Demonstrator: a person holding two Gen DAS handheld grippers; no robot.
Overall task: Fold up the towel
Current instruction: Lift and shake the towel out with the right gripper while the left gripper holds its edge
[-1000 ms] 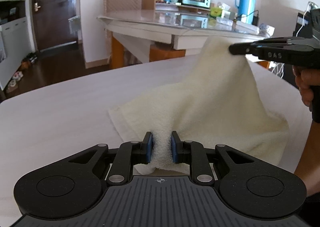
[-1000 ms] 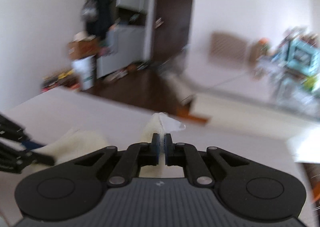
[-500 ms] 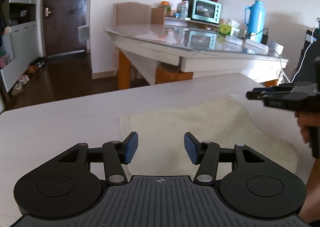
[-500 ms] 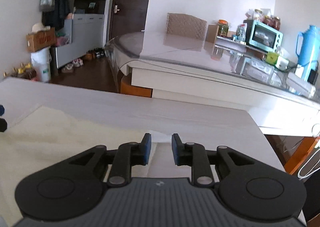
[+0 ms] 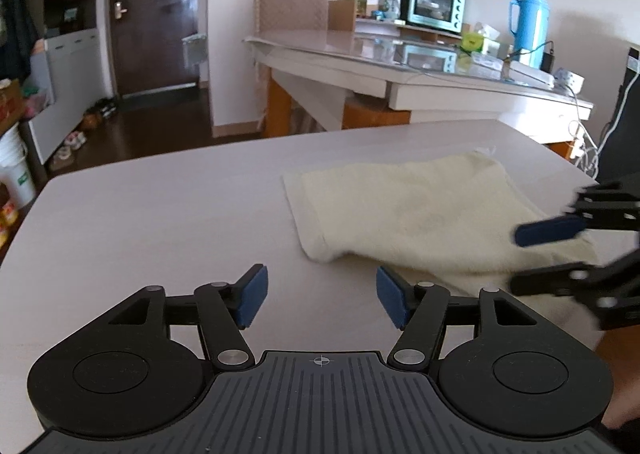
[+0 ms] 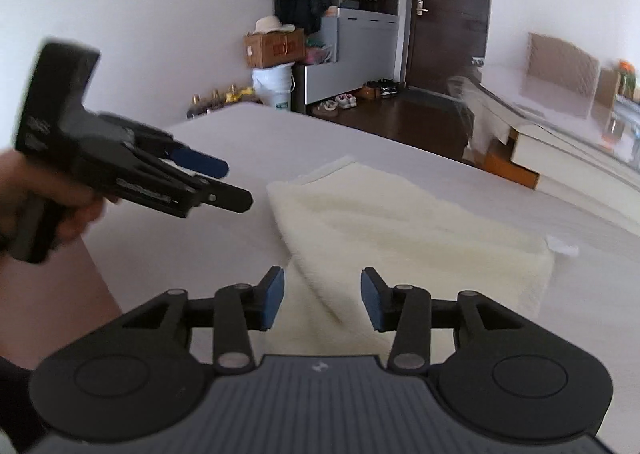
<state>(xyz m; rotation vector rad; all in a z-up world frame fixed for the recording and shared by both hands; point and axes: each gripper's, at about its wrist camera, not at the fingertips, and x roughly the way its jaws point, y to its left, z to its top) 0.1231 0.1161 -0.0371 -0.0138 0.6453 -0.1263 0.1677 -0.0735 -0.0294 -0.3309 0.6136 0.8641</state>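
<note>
A cream towel (image 5: pixel 424 214) lies folded flat on the white table (image 5: pixel 160 222). My left gripper (image 5: pixel 320 300) hovers over bare table just left of the towel's near corner, its jaws opening and nothing between them. In the right wrist view the towel (image 6: pixel 400 230) spreads ahead, and my right gripper (image 6: pixel 322 298) hangs above its near edge with jaws opening; the pads do not press the cloth. The left gripper (image 6: pixel 236 184) shows there at left, held by a hand. The right gripper (image 5: pixel 532 254) enters the left wrist view from the right, over the towel.
Beyond the white table stands a glass-topped table (image 5: pixel 400 62) with a teal toaster oven (image 5: pixel 434 6), jars and a blue thermos (image 5: pixel 530 26). A dark door (image 6: pixel 448 10), shoes, a bucket (image 6: pixel 274 88) and a cardboard box (image 6: pixel 274 48) are by the far wall.
Both grippers let go of the towel and opened. The towel, lifted in a peak before, dropped flat onto the table. The left gripper drew back left of it; the right swung round over it.
</note>
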